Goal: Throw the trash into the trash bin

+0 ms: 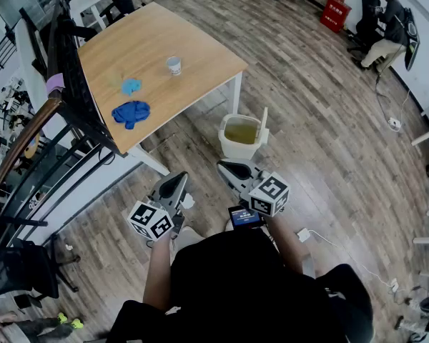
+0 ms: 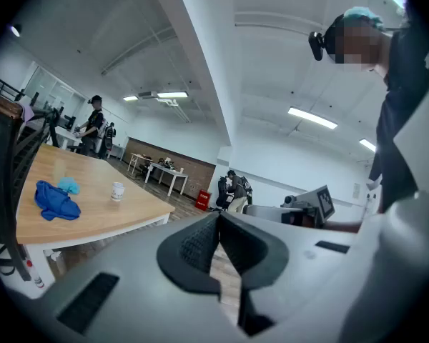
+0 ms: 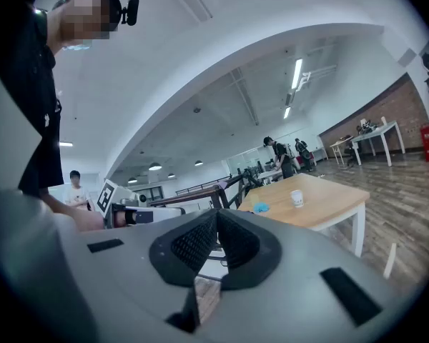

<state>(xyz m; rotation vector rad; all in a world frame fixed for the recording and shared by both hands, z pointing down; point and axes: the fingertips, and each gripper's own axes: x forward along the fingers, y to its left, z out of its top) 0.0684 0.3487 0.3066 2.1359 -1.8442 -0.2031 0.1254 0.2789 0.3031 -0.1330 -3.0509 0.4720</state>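
**While the left gripper and the right gripper are both closed on nothing, the trash lies out on the table**

Although each gripper is held level in front of the person, neither one carries anything. The left gripper view shows its two dark pads pressed together with no gap at the tips, and the right gripper view shows the same.

Three pieces of trash rest on the wooden table. A paper cup stands upright, mouth up, near the middle of the top, toward the right corner. A crumpled blue cloth lies flat close to the near corner. Its longer side runs roughly across the head view, but the bundle is too rumpled to show a clear pointing end. A light blue scrap sits just beyond the cloth, apart from it and left of the cup.

All three lie well apart from the grippers, ahead of them and to the left of the left gripper's tips. In the left gripper view they appear left of the jaws, while in the right gripper view the cup and scrap appear right of them.

The trash bin stands on the floor beside the table's near right leg. Its mouth opens upward with a yellowish liner inside, and it sits just ahead of the right gripper without touching it.
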